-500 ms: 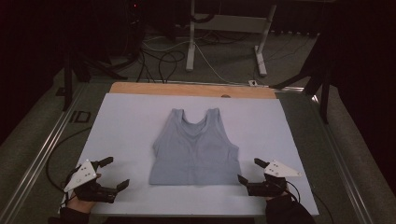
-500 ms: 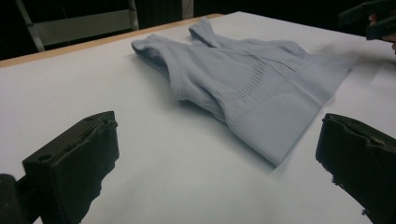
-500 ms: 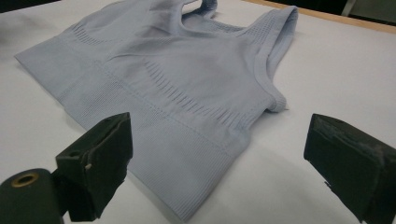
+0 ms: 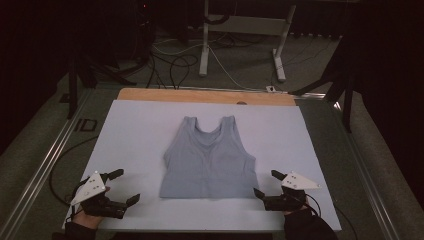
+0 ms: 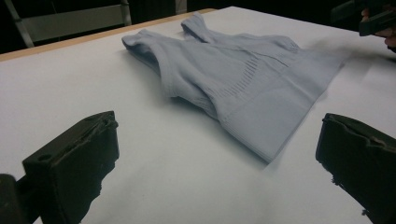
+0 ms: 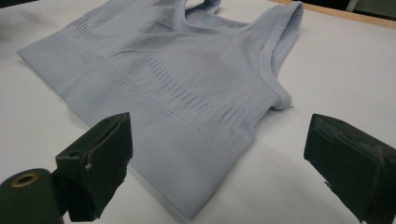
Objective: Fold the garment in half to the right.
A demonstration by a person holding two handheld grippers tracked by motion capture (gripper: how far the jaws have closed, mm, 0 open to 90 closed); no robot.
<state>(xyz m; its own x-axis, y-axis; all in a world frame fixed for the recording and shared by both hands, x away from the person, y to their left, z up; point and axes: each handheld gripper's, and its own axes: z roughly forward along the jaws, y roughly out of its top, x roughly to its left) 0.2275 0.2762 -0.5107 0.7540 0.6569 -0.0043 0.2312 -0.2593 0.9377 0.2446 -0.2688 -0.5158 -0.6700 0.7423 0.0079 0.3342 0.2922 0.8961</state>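
The pale blue tank top (image 4: 208, 161) lies flat near the middle of your desk (image 4: 135, 130), on the white sheet that covers it. Its straps point away from you toward the bare wooden strip (image 4: 200, 95) at the far edge, and its ribbed hem runs along the side nearest you. In the left gripper view the same tank top (image 5: 233, 79) stretches from its hem corner up to the straps, and the right gripper view shows the tank top (image 6: 187, 79) with its hem corner reaching down between the two black jaws.

Your left hand-held gripper (image 4: 123, 187) sits near the front left corner of the sheet, to the left of the hem and apart from the fabric. Its jaws stand wide apart and hold nothing.

Your right hand-held gripper (image 4: 267, 183) sits just beside the right hem corner, the nearer jaw close to the cloth; you cannot tell from the high view whether it touches. Its jaws are also spread wide and empty.

Beyond the desk the floor is dark, with loose cables (image 4: 180, 60) and the white legs of a frame (image 4: 205, 40).
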